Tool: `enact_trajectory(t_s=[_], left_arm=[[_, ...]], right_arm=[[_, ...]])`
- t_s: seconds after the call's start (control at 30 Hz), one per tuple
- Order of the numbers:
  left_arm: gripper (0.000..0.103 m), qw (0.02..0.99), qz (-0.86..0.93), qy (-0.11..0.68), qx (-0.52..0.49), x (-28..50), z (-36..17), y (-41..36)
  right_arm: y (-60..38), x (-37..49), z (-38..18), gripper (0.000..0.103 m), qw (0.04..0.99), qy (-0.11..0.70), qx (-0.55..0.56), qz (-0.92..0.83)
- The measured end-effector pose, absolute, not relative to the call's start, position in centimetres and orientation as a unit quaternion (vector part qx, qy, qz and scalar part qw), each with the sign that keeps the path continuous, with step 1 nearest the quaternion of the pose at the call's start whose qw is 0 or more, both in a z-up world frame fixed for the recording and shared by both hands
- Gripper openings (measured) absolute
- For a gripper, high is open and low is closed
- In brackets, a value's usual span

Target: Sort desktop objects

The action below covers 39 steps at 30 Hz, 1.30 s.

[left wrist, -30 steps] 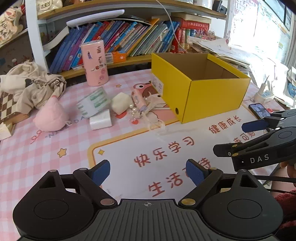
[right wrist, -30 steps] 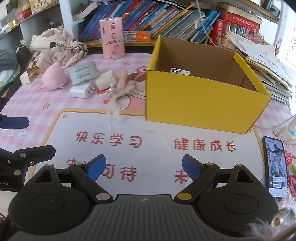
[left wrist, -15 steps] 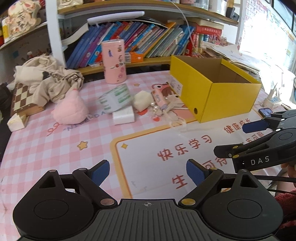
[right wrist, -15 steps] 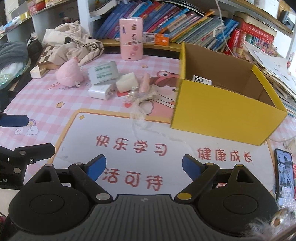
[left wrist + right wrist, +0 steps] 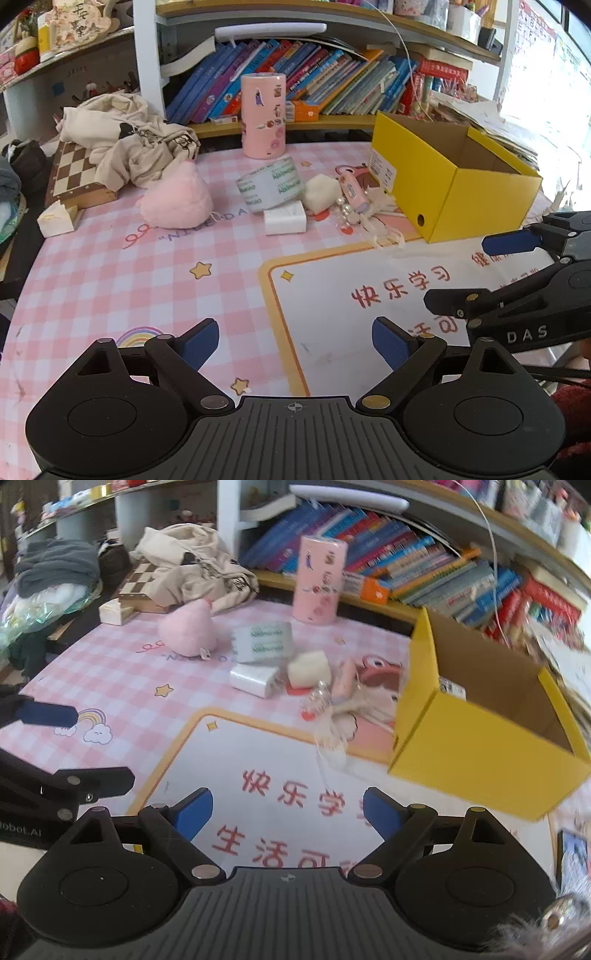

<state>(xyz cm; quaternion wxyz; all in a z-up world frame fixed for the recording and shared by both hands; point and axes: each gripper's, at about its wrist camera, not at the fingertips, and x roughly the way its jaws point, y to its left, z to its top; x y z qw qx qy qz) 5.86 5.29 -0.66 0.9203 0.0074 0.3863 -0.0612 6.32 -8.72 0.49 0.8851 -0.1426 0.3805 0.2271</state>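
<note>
A cluster of small objects lies mid-desk: a pink plush (image 5: 177, 201) (image 5: 188, 631), a tissue pack (image 5: 271, 184) (image 5: 263, 642), a white charger (image 5: 285, 222) (image 5: 253, 679), a white sponge block (image 5: 320, 188) (image 5: 308, 668), a pink tube (image 5: 352, 188) and a pearl and ribbon hair piece (image 5: 373, 218) (image 5: 343, 705). An open yellow box (image 5: 454, 184) (image 5: 480, 734) stands to their right. My left gripper (image 5: 295, 341) and right gripper (image 5: 286, 812) are open and empty, low over the mat, well short of the cluster.
A tall pink canister (image 5: 263, 114) stands behind the cluster. A chessboard box (image 5: 75, 173) with crumpled cloth (image 5: 125, 144) lies at the left. A bookshelf (image 5: 295, 77) lines the back. A phone (image 5: 572, 856) lies at the right edge.
Both grippers have swung to the left, so the cluster and yellow box shifted right in both views. Both stay open and empty.
</note>
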Motion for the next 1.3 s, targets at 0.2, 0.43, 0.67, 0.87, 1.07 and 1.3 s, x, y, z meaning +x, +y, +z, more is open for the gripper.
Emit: enact_trajectory(t_s=[0.2,0.43,0.67,0.87,1.07,1.3], left_arm=[[0.092,0.921,-0.043,0.387,0.004,6.9,-0.8,5.9],[0.092,0.918,-0.038,0.396,0.004,8.8,-1.4,5.9],[0.092,0.918,-0.036,0.394,0.013,11.2,-2.0,5.5],[0.092,0.915,-0.039,0.399,0.034,13.8,-2.7,5.0],[0.092,0.913,-0.037,0.405,0.035,16.6,-3.7,4.9],[0.091,0.916,-0.048,0.399,-0.005,19.9,-4.3,5.3]], right_arm=[[-7.5,7.7,0.2,0.087,0.882,0.371,-0.162,0.241],[-7.0,9.8,-0.5,0.082,0.884,0.368,-0.165,0.238],[-6.6,11.4,-1.3,0.076,0.884,0.357,-0.182,0.240],[-6.5,13.6,-2.1,0.075,0.885,0.355,-0.186,0.237],[-6.0,15.9,-3.4,0.069,0.878,0.370,-0.190,0.237],[-5.2,17.3,-4.8,0.059,0.873,0.378,-0.199,0.238]])
